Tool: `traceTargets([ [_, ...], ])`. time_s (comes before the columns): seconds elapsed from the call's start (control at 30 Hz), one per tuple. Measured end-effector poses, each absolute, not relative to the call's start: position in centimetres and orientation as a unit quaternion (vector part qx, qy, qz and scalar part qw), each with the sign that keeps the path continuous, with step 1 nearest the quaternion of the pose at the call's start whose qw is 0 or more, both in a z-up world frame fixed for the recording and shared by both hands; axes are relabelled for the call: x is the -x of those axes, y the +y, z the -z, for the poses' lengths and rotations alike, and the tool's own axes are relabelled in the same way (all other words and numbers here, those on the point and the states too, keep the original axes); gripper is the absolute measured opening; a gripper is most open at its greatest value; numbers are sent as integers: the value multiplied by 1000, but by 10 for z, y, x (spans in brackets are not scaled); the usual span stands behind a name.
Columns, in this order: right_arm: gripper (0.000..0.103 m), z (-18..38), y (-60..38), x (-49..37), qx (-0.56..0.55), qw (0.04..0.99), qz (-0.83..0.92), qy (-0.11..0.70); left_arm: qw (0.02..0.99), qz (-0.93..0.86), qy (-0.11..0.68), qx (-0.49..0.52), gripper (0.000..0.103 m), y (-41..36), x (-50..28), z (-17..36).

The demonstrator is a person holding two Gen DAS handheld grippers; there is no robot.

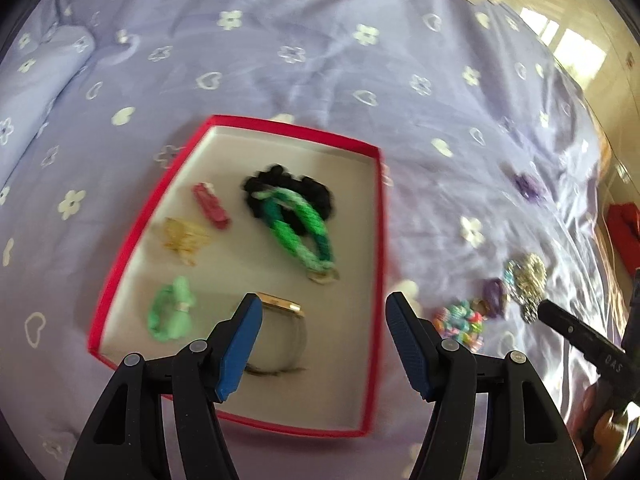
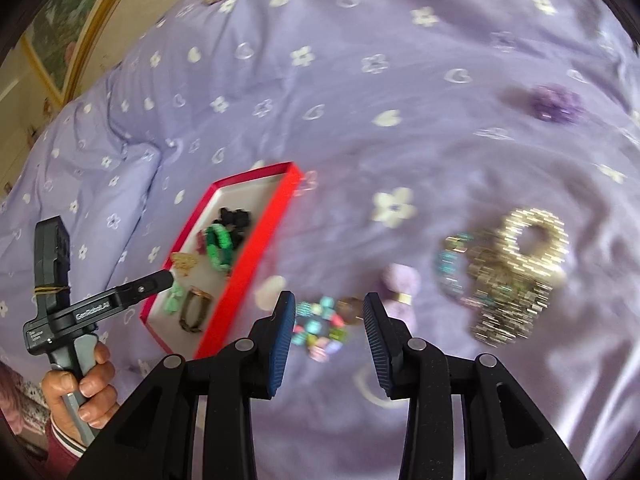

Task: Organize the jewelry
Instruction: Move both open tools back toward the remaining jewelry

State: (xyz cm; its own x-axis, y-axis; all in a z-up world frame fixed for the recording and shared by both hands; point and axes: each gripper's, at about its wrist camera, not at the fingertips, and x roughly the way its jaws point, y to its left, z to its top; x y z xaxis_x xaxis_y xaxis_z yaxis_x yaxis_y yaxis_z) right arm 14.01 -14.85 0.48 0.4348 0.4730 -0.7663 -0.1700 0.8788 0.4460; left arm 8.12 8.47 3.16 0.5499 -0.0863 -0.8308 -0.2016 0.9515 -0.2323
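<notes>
Red-rimmed box (image 1: 376, 280) on a lilac bedspread (image 1: 320, 60), holding a black scrunchie (image 1: 280, 188), green braided bracelet (image 1: 300, 224), pink clip (image 1: 210, 205), mint hair tie (image 1: 170, 312) and gold-cased watch (image 1: 282, 332). Outside it, near its right rim: multicoloured bead bracelet (image 2: 320, 328), purple hair tie (image 2: 400, 284), gold sequinned piece (image 2: 516, 272). Left gripper (image 1: 324, 348), jaws apart and empty, hangs above the box; right gripper (image 2: 330, 344), jaws apart and empty, above the beads.

Soft daylight, glare on the floor (image 1: 576, 48) at upper right, motion blur throughout, strong fisheye bending at edges.
</notes>
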Motion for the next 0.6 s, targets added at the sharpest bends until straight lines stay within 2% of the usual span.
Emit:
traceTargets([
  [0.6, 39, 7, -241, -110, -195, 842, -111, 491, 856, 25, 508, 93, 64, 6, -107, -16],
])
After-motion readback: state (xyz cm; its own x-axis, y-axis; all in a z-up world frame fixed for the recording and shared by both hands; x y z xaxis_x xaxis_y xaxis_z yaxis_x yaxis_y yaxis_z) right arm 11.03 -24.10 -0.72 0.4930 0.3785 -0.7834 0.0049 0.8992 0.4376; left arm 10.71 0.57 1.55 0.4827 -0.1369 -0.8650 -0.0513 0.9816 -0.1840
